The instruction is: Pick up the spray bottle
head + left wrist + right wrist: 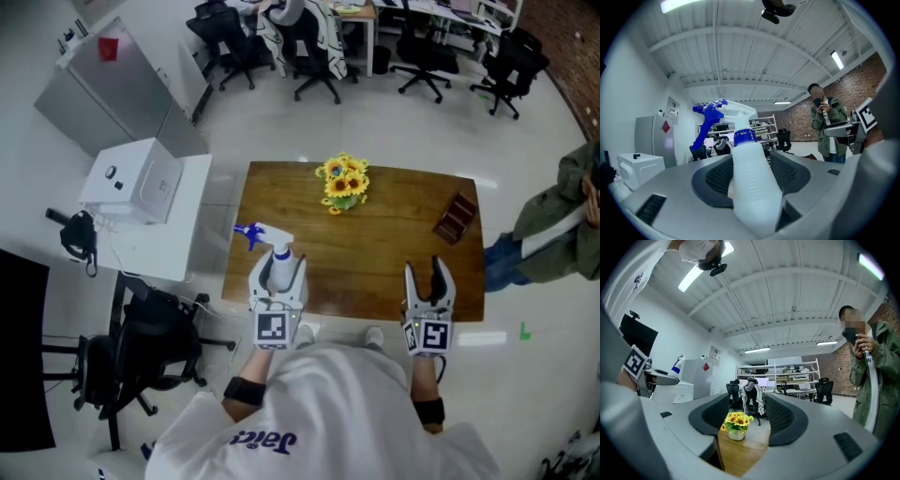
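The person's white shirt (319, 412) fills the bottom of the head view, and just beyond it both tools reach over the near edge of the brown wooden worktop (375, 267). The left gripper (279, 267) has its dark ribbed fingers (787, 173) clamped on the body of the white plastic spray bottle with a blue collar and blue trigger (751, 183). The bottle sits between them at the worktop's near left edge, its head leaning to the left in the left gripper view. The right gripper (424, 272) is near the right part of that same edge. Its fingers stand apart with nothing between them, only the worktop and the flowers beyond. The grasp therefore looks made, and I judge the pick-up mostly done. The bottle's base is hidden, so I cannot tell whether it has cleared the wood. What may remain is raising it plainly free and holding it steady. As for containers, the bottle's wall is opaque enough that no liquid level shows. The small pale pot (736, 434) at the far middle of the worktop holds a bunch of yellow sunflowers (343, 183). The dark brown slotted wooden stand (455, 217) towards the far right corner appears to hold nothing, though it is too small to be sure.
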Tool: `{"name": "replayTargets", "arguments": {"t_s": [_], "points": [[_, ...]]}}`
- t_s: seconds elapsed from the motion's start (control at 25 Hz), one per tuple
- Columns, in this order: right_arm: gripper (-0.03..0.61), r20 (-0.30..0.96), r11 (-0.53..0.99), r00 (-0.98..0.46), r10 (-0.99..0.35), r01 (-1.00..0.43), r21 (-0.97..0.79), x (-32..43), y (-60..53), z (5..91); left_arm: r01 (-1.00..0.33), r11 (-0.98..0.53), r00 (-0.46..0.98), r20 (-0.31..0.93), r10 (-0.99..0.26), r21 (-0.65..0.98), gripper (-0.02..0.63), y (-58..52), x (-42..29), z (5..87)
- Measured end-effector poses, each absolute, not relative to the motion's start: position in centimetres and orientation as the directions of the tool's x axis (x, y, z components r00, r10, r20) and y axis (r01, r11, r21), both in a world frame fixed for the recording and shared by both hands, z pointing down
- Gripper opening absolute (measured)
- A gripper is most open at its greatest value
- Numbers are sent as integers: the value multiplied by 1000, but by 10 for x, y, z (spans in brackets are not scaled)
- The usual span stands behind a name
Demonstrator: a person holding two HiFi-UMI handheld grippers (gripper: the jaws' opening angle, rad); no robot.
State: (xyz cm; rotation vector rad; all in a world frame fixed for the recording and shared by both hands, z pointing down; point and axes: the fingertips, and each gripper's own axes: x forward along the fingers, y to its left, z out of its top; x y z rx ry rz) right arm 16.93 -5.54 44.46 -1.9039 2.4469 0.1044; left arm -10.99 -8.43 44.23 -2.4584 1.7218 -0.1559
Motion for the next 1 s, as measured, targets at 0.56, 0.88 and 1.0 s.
{"name": "replayTargets", "arguments": {"t_s": [0.56, 0.88, 1.0], "points": [[245, -35, 242, -244, -969, -969, 36, 167, -56, 451, -919, -356, 357, 23, -934, -169, 256, -85, -109, 446], [245, -28, 233, -234, -972, -972, 29, 172, -56, 455, -916, -359, 360, 27, -933, -180, 256, -84, -107, 445], [245, -28, 225, -226, -974, -974, 29, 175, -56, 456, -917, -357, 360, 20, -933, -180, 256, -84, -107, 445]]}}
